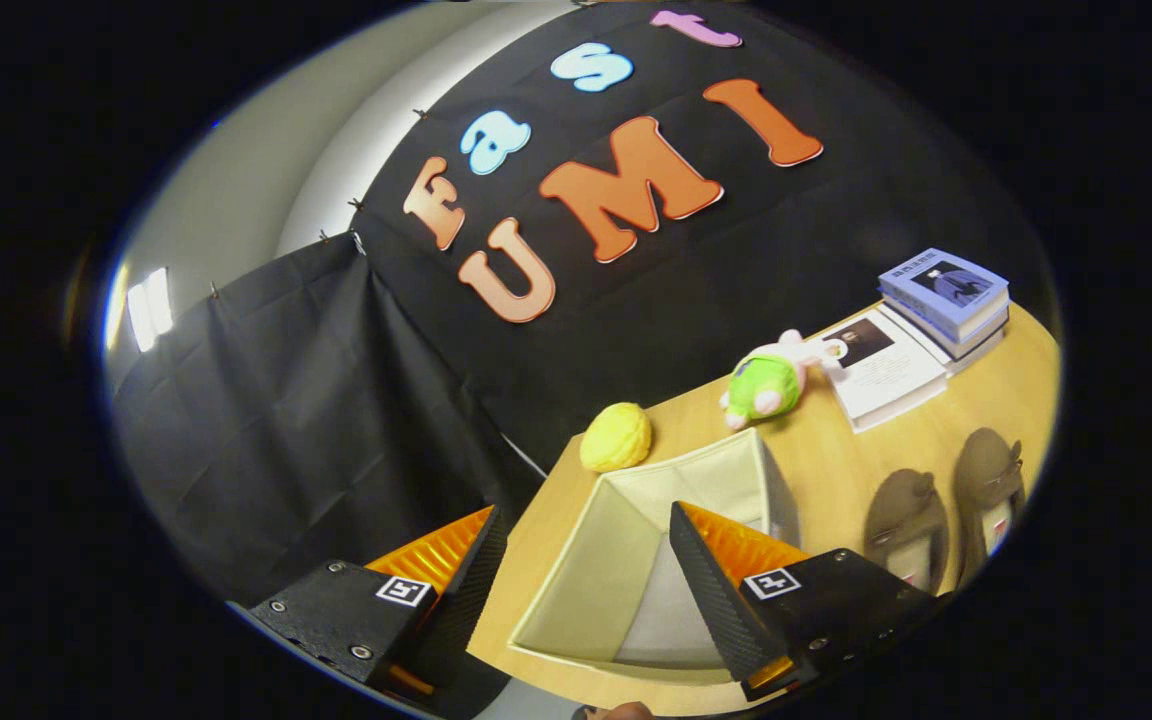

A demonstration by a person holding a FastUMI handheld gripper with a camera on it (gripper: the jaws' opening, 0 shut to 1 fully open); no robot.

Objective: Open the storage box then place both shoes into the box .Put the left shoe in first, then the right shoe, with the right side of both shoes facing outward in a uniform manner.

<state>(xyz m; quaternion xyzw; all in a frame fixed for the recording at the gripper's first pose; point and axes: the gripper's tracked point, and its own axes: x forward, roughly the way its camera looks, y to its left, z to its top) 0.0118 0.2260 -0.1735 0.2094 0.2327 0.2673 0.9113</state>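
The cream fabric storage box [601,570] stands open on the wooden table [836,470], its inside bare. My gripper [586,585] hangs above the box's near side, tilted, its fingers wide apart with nothing between them. The left finger [461,590] is off the table's left edge; the right finger [711,590] is over the box. Two brown shoes [906,525] [986,490] lie side by side on the table to the right of the box, beyond the right finger.
A yellow round toy [617,437] sits at the table's far corner behind the box. A green and pink plush toy [771,380] lies further right. Books [944,295] and an open booklet [881,365] are stacked at the far right.
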